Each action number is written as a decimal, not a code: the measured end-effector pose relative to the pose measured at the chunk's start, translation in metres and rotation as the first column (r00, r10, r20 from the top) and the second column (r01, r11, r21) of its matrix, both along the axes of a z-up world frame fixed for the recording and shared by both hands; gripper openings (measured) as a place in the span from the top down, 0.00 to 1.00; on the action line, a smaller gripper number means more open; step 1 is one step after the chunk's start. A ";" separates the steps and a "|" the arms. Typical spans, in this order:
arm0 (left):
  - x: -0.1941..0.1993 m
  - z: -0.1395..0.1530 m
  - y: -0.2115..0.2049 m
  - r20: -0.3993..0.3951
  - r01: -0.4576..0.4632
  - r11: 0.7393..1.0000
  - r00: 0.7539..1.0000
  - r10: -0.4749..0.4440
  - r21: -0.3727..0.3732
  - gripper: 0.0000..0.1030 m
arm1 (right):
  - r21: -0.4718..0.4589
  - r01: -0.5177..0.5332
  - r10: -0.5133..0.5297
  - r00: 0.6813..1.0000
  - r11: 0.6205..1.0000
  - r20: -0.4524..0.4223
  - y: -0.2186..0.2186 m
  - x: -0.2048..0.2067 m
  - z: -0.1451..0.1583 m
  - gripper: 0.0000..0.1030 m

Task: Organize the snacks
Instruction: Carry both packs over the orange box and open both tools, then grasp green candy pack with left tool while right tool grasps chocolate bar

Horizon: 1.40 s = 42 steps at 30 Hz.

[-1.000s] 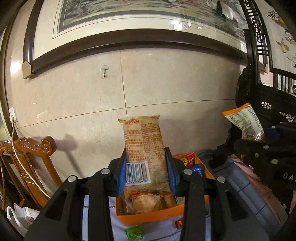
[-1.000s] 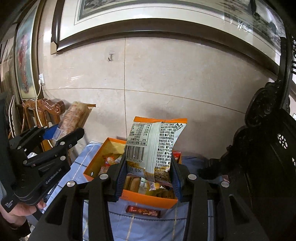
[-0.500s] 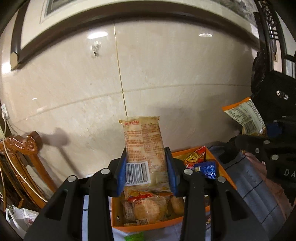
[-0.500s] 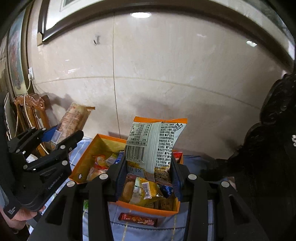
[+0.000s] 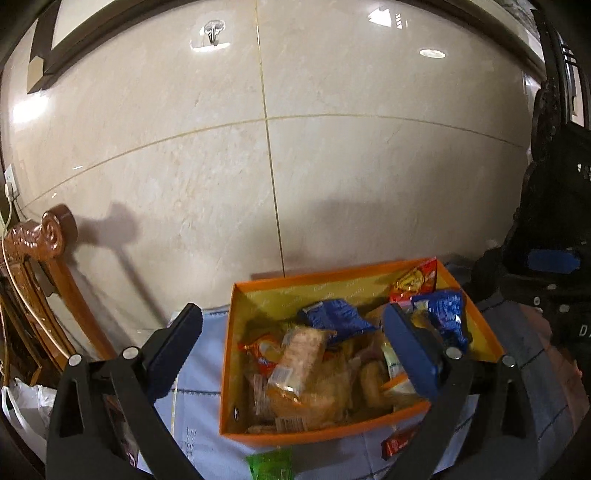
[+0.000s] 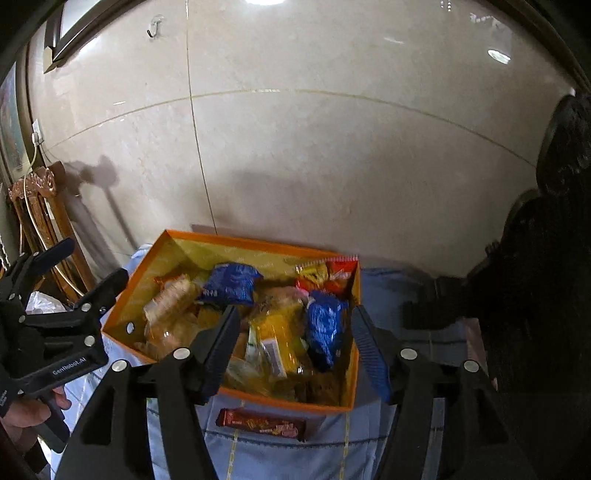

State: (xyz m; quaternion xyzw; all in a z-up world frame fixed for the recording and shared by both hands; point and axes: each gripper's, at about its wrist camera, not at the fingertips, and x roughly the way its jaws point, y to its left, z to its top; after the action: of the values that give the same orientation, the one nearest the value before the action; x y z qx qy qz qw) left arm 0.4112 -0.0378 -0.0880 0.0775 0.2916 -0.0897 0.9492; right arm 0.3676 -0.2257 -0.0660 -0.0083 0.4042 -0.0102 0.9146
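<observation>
Both grippers hung over the box and both had just let go: the left gripper (image 5: 291, 347) had its jaws flung wide with nothing between the pads, and the right gripper (image 6: 291, 347) had been spreading too, its jaws apart and clear of every packet. Nearest, at the bottom of the right view, one brown bar (image 6: 261, 422) lay on the blue cloth (image 6: 388, 288), outside the box; bottom centre of the left view showed one green packet (image 5: 269, 463) and a red wrapper (image 5: 397, 441), also outside. Just beyond, centre frame, sat the one orange box (image 6: 354, 295), heaped full: the long biscuit pack (image 5: 301, 356) lay tilted on the pile, the yellow bag (image 6: 277, 336) beside it, two blue packets (image 6: 231, 282), and a red-and-yellow one in the far corner. The heap looked loose, so the tilted pack could slide, and open jaws dipping lower could snag a wrapper or nudge the light box. Behind stood the tiled wall with one hook (image 5: 212, 31).
</observation>
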 end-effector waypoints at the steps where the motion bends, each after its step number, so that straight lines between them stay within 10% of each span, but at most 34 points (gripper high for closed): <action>1: -0.004 -0.003 0.002 -0.002 0.000 1.000 1.000 0.000 0.002 0.07 | -0.002 0.001 -0.001 1.000 1.000 -0.004 0.000 -0.004 -0.001 0.39; 8: -0.050 -0.036 0.025 -0.054 -0.008 1.000 0.999 0.008 -0.007 0.07 | 0.037 0.011 -0.009 0.999 0.999 -0.041 0.004 -0.044 -0.027 0.28; 16: -0.104 -0.119 0.058 -0.191 -0.041 0.999 0.981 0.038 -0.009 0.07 | 0.141 0.037 -0.013 0.986 0.989 -0.164 0.019 -0.096 -0.122 0.13; 29: -0.065 -0.173 0.030 -0.237 -0.025 0.999 0.971 0.031 0.029 0.07 | 0.064 -0.089 0.101 0.971 0.994 -0.215 0.044 -0.049 -0.198 0.13; 35: -0.051 -0.196 0.036 -0.288 -0.094 0.995 0.953 0.095 0.017 0.07 | -0.054 -0.372 0.346 0.900 0.927 -0.264 0.055 -0.024 -0.213 0.13; 42: -0.039 -0.216 0.034 -0.312 -0.144 0.989 0.938 0.149 0.038 0.07 | 0.041 -0.477 0.464 0.827 0.878 -0.316 0.046 -0.010 -0.230 0.09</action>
State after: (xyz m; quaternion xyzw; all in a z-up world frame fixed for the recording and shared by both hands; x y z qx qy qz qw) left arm 0.3726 -0.0036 -0.3036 0.0474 0.4446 -0.0278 0.8940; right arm 0.3574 -0.1793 -0.2956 -0.1274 0.5307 0.2088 0.8115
